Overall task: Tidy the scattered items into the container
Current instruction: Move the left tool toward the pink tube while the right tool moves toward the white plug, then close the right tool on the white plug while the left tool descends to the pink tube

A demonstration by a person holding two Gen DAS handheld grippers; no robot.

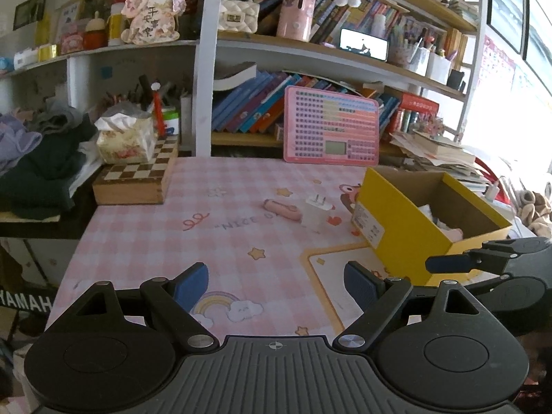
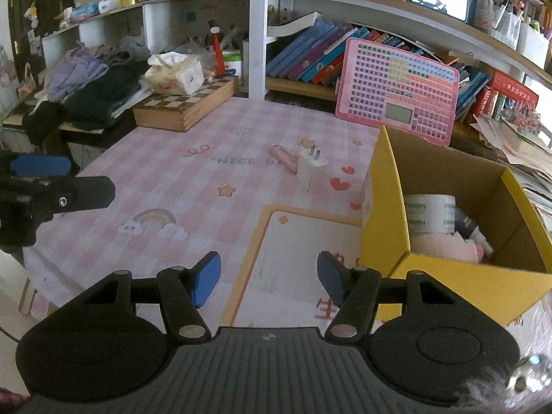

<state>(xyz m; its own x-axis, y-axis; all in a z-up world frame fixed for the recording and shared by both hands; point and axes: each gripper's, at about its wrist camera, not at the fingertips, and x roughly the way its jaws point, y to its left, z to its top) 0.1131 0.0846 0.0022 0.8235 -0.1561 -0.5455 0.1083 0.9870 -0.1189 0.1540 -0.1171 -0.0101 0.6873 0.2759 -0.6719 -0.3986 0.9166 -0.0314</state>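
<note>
One yellow box right of the right gripper holds a tape roll and pink item. Both grippers' jaws open, empty, angled down; left gripper. White charger and pink tube ahead on bench.

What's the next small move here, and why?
Probably ease the right gripper forward toward the white charger. It and the pink case still lie on the table beside the yellow box, and both grippers are open and empty.

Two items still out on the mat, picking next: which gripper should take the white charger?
Right, probably. The right gripper is open and empty, with the white charger nearly straight ahead and the yellow box alongside it.
</note>
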